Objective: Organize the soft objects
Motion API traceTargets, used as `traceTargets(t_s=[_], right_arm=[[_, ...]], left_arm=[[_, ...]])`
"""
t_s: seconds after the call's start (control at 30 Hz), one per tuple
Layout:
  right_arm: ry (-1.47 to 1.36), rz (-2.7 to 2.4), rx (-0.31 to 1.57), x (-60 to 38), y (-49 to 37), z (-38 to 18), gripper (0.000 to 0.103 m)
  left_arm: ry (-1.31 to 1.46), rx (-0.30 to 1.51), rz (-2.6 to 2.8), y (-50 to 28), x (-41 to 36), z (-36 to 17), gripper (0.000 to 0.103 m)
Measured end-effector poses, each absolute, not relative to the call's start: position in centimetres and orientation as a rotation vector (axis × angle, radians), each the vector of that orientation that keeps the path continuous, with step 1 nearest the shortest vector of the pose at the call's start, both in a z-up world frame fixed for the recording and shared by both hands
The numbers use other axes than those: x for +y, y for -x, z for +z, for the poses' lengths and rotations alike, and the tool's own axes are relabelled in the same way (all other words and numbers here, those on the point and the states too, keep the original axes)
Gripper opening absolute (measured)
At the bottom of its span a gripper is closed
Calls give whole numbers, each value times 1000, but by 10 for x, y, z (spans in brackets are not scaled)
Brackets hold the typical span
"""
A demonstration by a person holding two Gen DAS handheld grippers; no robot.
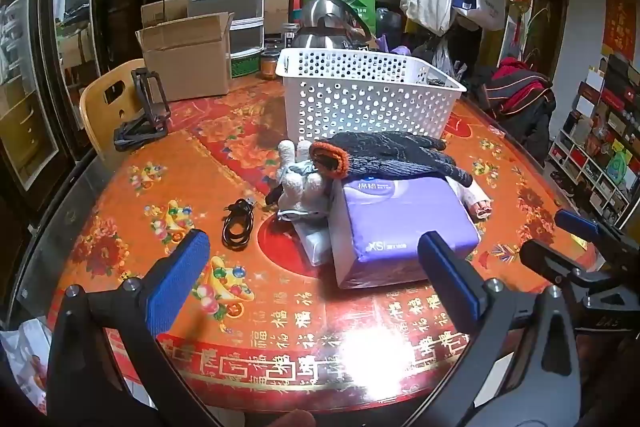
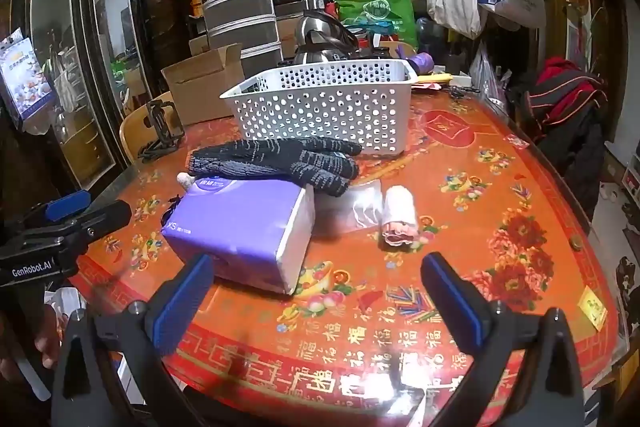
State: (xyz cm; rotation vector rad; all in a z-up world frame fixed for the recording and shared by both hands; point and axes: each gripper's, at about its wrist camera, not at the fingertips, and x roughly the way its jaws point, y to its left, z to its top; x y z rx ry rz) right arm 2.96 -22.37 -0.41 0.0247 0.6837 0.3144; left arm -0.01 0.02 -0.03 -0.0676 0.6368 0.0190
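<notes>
1. Over the near edge of the round table (image 1: 120,227), we held the left gripper (image 1: 312,267) with its jaws spread as wide as they go, gripping and touching nothing.
2. We kept the right gripper (image 2: 316,291) just as wide and empty.
3. The purple tissue pack (image 2: 240,227) lay ahead, dark knit gloves (image 2: 280,159) resting on its far edge, a plush toy (image 1: 300,179) and a rolled cloth (image 2: 398,217) beside it.
4. The white basket (image 1: 368,99) stood behind them.

Left wrist: angled down over the table (image 1: 132,187), near, tissue pack (image 1: 404,223) beyond its fingers.
Right wrist: likewise, pack (image 2: 240,223) past left finger.
Shared: pack, basket (image 1: 368,99).
</notes>
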Motion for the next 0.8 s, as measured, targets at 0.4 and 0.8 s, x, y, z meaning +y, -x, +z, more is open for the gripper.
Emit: traceTargets(t_s=[0.4,0.8], right_arm=[[-17,315,697,-222,-31,-4,103],[-17,322,702,-222,-32,-8,103]], left_arm=[[69,659,11,-2,-2,-3,103],[69,665,8,-3,-4,-5,103]])
